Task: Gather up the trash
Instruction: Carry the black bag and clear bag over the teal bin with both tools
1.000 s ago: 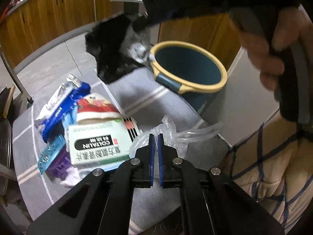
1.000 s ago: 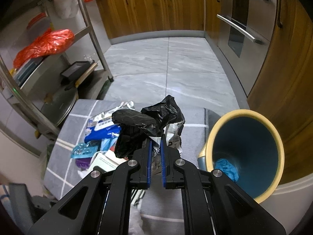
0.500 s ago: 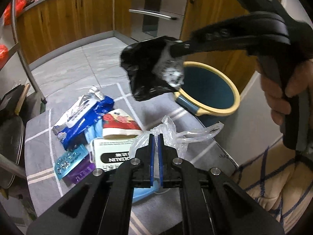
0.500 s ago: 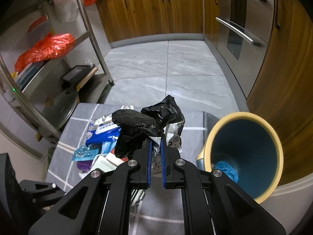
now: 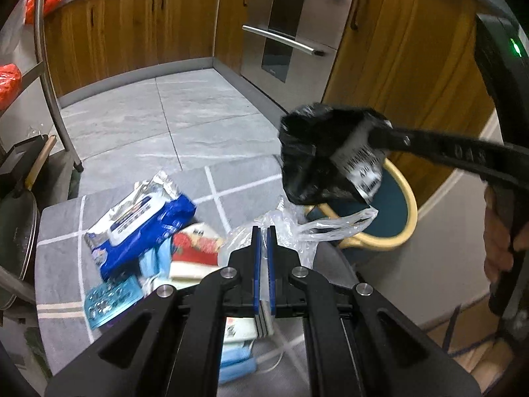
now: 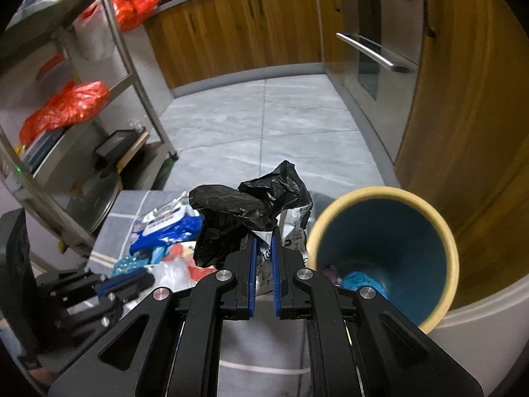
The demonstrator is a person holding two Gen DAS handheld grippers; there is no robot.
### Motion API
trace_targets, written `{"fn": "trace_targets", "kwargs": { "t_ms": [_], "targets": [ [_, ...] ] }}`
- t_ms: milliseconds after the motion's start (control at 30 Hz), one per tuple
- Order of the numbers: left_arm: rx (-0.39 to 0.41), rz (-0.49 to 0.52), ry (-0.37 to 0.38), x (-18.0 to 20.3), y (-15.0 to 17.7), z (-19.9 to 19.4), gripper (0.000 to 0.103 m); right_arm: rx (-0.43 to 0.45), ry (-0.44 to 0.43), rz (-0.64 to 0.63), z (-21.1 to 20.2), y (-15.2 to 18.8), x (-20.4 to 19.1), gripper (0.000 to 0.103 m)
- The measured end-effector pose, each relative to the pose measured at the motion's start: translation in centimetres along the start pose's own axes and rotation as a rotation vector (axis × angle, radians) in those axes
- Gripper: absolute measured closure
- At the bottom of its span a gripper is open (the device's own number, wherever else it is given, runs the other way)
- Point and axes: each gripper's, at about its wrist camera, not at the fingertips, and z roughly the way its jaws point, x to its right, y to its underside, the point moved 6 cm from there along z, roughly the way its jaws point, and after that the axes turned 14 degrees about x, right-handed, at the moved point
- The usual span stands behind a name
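Grey mat (image 5: 62, 251) w/ wrappers, wood cabinets (image 5: 132, 29), right gripper (image 6: 263, 248) clamping black bag (image 6: 238, 211), left gripper (image 5: 263, 231) closed, maybe empty

We note the right gripper (image 6: 263, 248) pitched steeply downward, its jaws clamped on the black bag (image 6: 238, 218), which bulges ahead of the fingertips. The left gripper (image 5: 263, 241) also tilts down, jaws closed with a clear plastic bag (image 5: 291, 228) at its tips.

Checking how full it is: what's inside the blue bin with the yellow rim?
In the bin, a crumpled blue piece and something darker beside it lie at the bottom. The right gripper arm hides part of the bottom.
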Motion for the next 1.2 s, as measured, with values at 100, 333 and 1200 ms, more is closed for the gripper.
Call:
{"fn": "trace_targets", "kwargs": {
  "t_ms": [100, 333, 1200],
  "targets": [
    [0.006, -0.001, 0.005, 0.7, -0.4, 0.6, 0.100, 0.002, 0.011, -0.001, -0.3, 0.0, 1.2, 0.094],
    [0.024, 0.047, 0.006, 2.6, -2.0, 2.0, 0.100, 0.036, 0.065, -0.039, -0.8, -1.7, 4.2, 0.094],
    [-0.063, 0.163, 0.157, 9.4, -3.6, 12.9, 0.100, -0.121, 0.265, 0.083, 3.4, 0.0, 12.4, 0.094]
  ]
}}
